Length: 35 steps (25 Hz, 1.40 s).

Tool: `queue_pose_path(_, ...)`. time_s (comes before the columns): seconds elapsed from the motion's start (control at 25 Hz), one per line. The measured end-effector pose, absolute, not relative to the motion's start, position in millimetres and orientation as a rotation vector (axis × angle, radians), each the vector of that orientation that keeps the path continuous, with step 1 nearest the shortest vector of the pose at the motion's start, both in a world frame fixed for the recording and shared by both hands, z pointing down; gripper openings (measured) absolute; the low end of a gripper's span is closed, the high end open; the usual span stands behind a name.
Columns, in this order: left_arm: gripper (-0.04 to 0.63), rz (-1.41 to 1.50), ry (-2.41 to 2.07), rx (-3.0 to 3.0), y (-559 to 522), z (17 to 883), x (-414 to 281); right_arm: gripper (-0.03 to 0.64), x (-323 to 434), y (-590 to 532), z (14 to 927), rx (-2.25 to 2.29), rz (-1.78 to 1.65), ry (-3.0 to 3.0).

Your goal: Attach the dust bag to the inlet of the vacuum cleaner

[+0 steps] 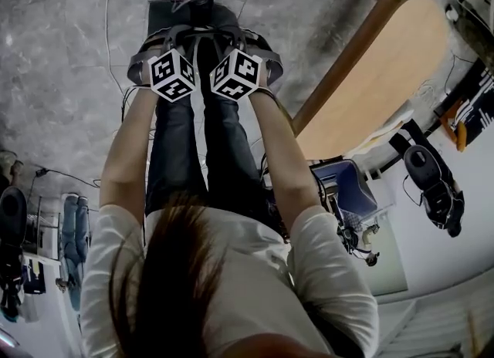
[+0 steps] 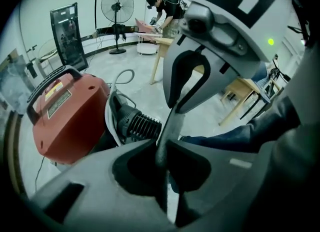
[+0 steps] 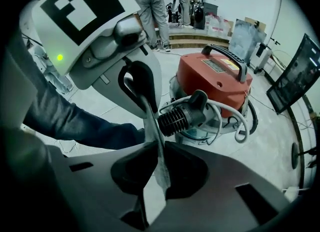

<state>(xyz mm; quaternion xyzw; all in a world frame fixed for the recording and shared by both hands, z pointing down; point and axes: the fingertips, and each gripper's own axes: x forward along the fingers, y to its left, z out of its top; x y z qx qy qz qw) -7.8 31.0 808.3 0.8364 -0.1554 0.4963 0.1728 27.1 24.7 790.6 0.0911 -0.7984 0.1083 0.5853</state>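
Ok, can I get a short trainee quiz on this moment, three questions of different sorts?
1. True or false: the red vacuum cleaner stands on a table.
2. The left hand-held gripper and right hand-held gripper are each shut on: A) a cable B) the dust bag C) nothing.
3. Fill in: the ribbed hose end beside the vacuum cleaner is coloured ____.
Key: 1 false, it stands on the floor; 2 B; 3 black.

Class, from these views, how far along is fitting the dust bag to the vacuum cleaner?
Done: the left gripper and right gripper are each shut on the thin dust bag. In hand: holding it near the red vacuum cleaner. Left: its ribbed black inlet is bare, so fitting remains.
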Motion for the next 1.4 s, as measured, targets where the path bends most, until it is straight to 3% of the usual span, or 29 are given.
queue_pose_path(0.72,0.049,1.399,-0.550,2.407,13.8,798.1,-8.8,0.040,27.5,8.7,784.6,0.294,0.177,-1.898)
queue_pose_path(1.12,0.078,1.471,-0.392,2.483,-6.1,798.7,-9.4,0.038,25.6,-0.6,787.4,0.428,0.319,-1.898)
queue_pose_path(1.4,0.077,1.311,-0.612,2.331,-7.3,801.5,-5.1,0.048,31.6,-17.2,792.2,0.401,0.254,-1.866)
